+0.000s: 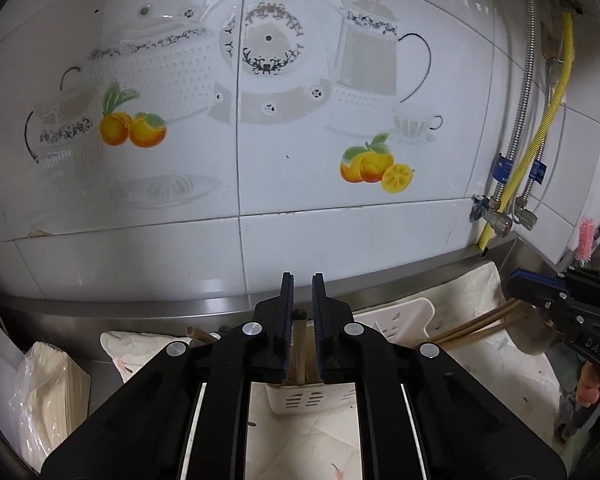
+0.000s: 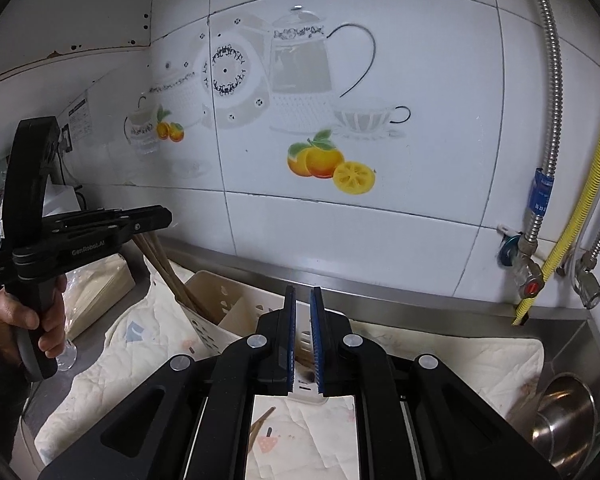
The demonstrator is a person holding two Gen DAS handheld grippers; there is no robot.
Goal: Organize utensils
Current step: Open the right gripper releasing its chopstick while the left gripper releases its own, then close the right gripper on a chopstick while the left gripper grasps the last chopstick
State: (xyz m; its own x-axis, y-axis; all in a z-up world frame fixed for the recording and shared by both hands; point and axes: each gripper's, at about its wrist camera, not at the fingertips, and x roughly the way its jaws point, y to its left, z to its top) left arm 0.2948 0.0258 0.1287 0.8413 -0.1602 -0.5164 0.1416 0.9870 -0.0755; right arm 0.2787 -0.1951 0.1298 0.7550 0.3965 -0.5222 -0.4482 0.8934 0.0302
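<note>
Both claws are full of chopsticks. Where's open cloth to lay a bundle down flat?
Open quilted cloth lies right of the white utensil holder, bordered by the steel backsplash ledge and the steel bowl. A nearer patch sits under the right claw. Left of the holder is crowded: left claw, chopsticks, bagged stack, a glass.

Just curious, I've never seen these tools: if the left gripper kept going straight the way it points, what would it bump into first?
Probably the white tiled wall. The left gripper, gripping chopsticks above the white utensil holder, aims over the steel counter edge; depth is unclear.

Both wrist views look close along their jaws at one tiled wall (image 1: 260,160) – sharing its teapot print (image 2: 300,80).
</note>
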